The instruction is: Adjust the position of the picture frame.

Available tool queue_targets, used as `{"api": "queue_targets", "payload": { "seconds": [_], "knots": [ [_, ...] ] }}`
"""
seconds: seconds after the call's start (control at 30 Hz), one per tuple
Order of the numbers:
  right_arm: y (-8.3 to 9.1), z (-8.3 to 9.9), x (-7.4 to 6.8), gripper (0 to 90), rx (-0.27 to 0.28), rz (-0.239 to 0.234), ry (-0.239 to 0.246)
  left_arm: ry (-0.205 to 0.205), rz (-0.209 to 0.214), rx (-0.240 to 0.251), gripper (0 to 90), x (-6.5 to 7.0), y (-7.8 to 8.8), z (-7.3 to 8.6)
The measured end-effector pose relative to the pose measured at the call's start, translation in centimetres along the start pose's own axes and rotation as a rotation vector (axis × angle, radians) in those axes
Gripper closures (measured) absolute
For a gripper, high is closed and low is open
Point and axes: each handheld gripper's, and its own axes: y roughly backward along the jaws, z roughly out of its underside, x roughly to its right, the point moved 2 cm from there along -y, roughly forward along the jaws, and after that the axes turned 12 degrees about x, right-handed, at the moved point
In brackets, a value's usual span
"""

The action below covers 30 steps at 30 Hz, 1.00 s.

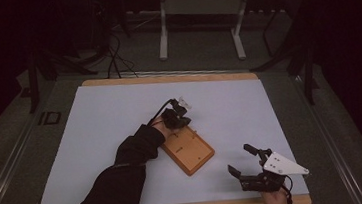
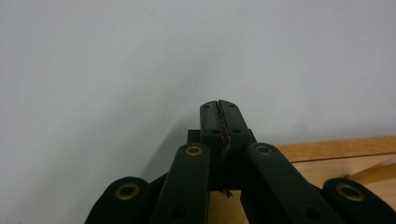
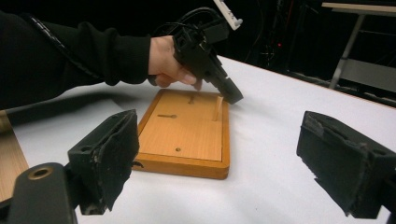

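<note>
A flat wooden board (image 1: 190,153) lies on the white table sheet (image 1: 120,118), with a short wooden peg (image 3: 218,108) standing near its far corner. A second small peg (image 3: 166,115) lies flat on the board (image 3: 187,135). My left gripper (image 1: 187,123) is held by a hand in a black sleeve. Its jaws are shut, and their tips (image 3: 235,98) rest at the board's far corner beside the upright peg. In the left gripper view the shut jaws (image 2: 219,111) point at bare white sheet. My right gripper (image 1: 239,158) hovers wide open near the table's front right, its pads (image 3: 109,154) apart and empty.
The white sheet covers a wooden table whose edge (image 1: 166,78) shows at the back and front. Beyond it are a dark floor, cables (image 1: 114,58) and a white table frame (image 1: 201,24).
</note>
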Motion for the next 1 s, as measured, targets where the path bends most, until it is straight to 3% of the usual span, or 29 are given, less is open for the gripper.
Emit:
{"api": "queue_targets", "payload": {
  "seconds": [0.33, 0.63, 0.77, 1.0],
  "knots": [
    [-0.2, 0.1, -0.2, 12.5, -0.006, -0.005, 0.005, 0.025, 0.017, 0.038, 90.0, -1.2, 0.2, 0.6],
    [-0.2, 0.1, -0.1, 12.6, -0.007, -0.004, 0.002, 0.015, 0.004, 0.005, 90.0, -1.3, -0.2, 0.4],
    [-0.1, 0.1, -0.1, 12.6, -0.007, -0.004, 0.002, 0.000, 0.012, -0.011, 90.0, -1.4, 0.4, 0.8],
    [-0.2, 0.1, -0.2, 12.6, -0.008, -0.003, 0.006, 0.021, 0.023, -0.006, 90.0, -1.3, 1.6, 1.8]
  ]
}}
